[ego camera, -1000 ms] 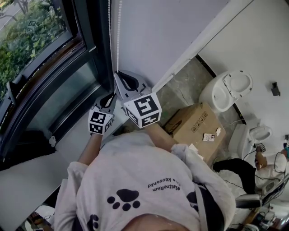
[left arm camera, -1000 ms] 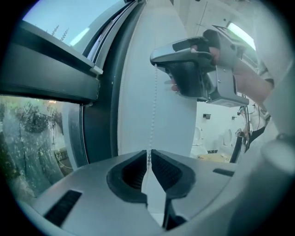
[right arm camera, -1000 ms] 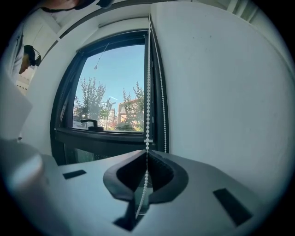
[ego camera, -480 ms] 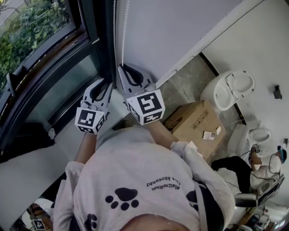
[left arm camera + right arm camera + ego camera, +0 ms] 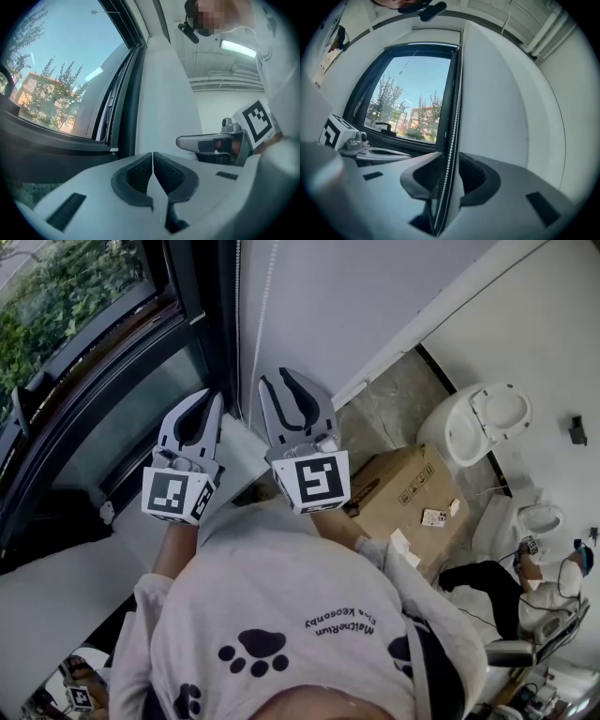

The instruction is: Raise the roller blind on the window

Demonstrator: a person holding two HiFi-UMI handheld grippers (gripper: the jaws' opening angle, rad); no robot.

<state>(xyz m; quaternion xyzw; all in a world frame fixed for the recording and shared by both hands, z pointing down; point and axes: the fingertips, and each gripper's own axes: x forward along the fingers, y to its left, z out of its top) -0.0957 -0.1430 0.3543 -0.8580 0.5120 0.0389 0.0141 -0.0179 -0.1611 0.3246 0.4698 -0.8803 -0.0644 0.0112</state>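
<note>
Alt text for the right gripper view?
A bead chain runs up between the right tongs, which are opening. A window showing trees and sky is at left, a white wall at right.

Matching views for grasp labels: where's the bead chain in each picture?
Head view: chain hangs top centre, just right of the dark window frame.
Left gripper view: not clearly in it; only a faint line above the left gripper's closing jaws.
Right gripper view: centre, running down between the right gripper's opening jaws, pads off it.
Shared landmark: the window frame, in all three.
</note>
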